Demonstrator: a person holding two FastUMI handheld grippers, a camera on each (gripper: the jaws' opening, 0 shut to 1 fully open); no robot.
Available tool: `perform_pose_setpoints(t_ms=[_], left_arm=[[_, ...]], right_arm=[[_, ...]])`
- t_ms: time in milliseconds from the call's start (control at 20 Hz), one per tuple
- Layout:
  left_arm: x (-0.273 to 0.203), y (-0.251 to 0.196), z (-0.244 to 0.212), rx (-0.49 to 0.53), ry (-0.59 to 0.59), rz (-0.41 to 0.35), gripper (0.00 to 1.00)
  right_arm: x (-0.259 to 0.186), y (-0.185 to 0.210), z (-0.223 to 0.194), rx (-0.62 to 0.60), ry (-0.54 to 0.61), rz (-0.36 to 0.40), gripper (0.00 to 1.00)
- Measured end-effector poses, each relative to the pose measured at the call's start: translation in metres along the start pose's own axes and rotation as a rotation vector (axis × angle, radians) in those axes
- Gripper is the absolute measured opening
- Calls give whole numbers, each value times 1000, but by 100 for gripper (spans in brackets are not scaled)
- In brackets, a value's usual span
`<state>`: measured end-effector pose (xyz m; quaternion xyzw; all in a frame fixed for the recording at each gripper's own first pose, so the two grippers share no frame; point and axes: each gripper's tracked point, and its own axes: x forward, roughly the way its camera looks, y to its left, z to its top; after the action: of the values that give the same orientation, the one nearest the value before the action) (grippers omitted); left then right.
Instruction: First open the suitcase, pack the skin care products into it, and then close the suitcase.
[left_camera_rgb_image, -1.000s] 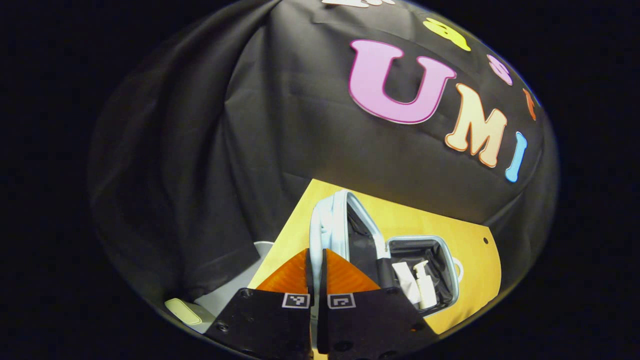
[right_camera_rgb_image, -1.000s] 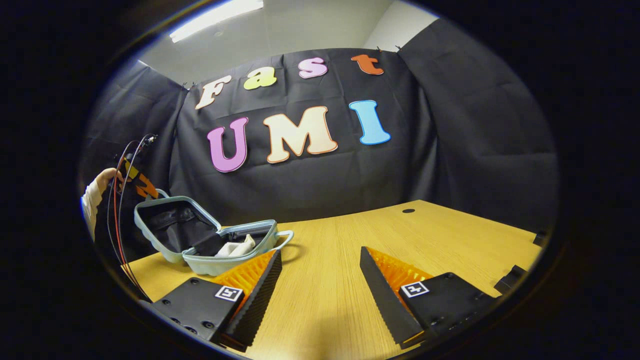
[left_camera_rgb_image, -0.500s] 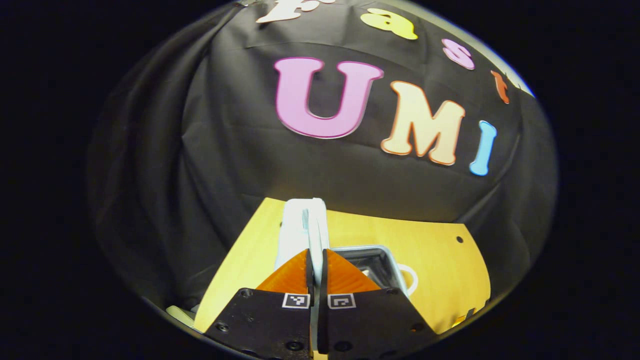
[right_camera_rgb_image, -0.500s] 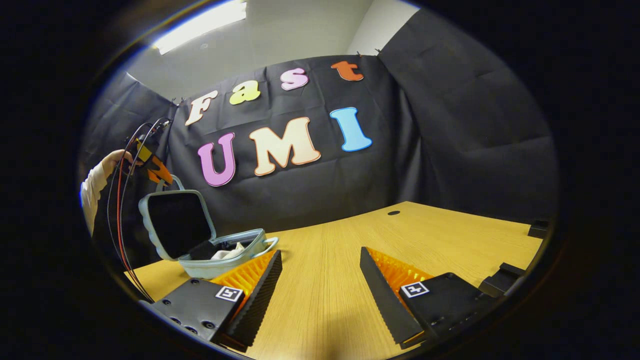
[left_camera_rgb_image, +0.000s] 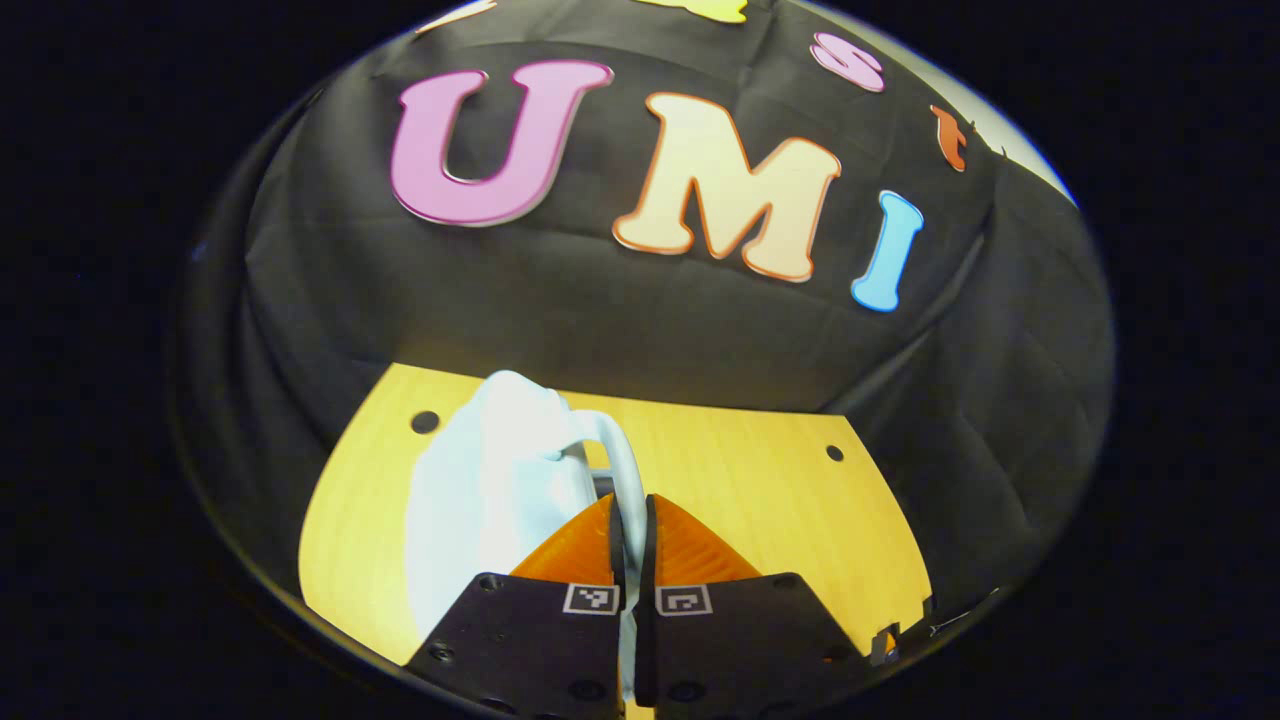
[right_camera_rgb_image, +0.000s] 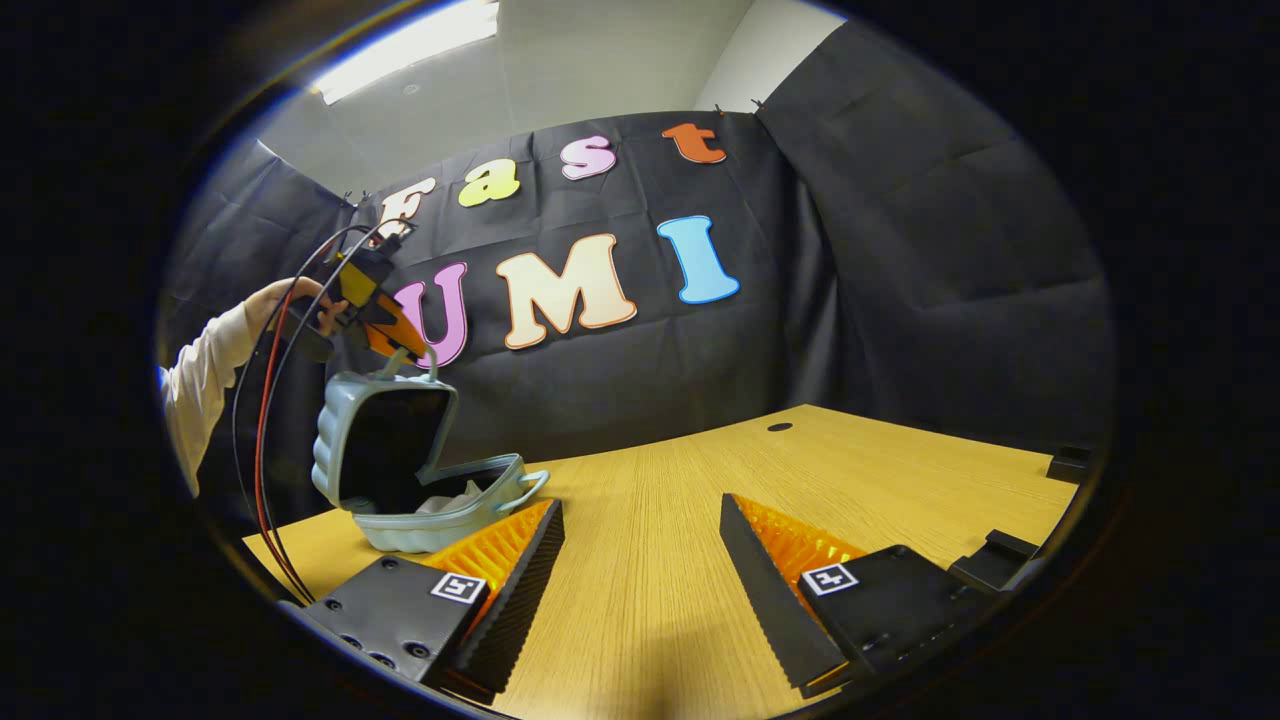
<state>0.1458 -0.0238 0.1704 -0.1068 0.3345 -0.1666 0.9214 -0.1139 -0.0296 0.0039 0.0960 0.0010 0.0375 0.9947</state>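
Note:
A small pale blue suitcase (right_camera_rgb_image: 420, 480) stands on the wooden table (right_camera_rgb_image: 680, 560) at the left of the right gripper view, its lid (right_camera_rgb_image: 380, 440) raised past upright and leaning over the base. White skin care items (right_camera_rgb_image: 440, 503) lie in the base, partly hidden. My left gripper (left_camera_rgb_image: 632, 520) is shut on the lid's handle (left_camera_rgb_image: 625, 470), with the lid's pale outer shell (left_camera_rgb_image: 480, 500) just below it. That same gripper (right_camera_rgb_image: 385, 330), held by a hand (right_camera_rgb_image: 285, 300), grips the handle at the lid's top. My right gripper (right_camera_rgb_image: 640, 560) hovers open low over the table, right of the suitcase.
Black cloth walls close the booth behind and beside the table. Cable holes (left_camera_rgb_image: 425, 421) (left_camera_rgb_image: 834, 453) sit in the far part of the tabletop. Dark blocks (right_camera_rgb_image: 1000, 555) lie at the table's right edge. Red and black cables (right_camera_rgb_image: 262, 450) hang from the left gripper.
The left gripper has swung the lid up from lying back, through upright, and over towards the base. The right gripper has stayed open in nearly the same spot.

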Motion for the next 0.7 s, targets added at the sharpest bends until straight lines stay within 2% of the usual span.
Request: perform_pose_setpoints(t_ms=[350,450,550,700], left_arm=[[73,-48,-64,76,169,-36,0],[86,-51,-79,81,201,-38,0],[92,-55,-86,67,219,-54,0],[91,-64,-85,39,201,-112,10]], right_arm=[[4,7,-1,0,3,12,98],[4,8,0,-9,5,13,95],[5,8,-4,-16,17,11,98],[11,9,-5,-20,32,6,98]])
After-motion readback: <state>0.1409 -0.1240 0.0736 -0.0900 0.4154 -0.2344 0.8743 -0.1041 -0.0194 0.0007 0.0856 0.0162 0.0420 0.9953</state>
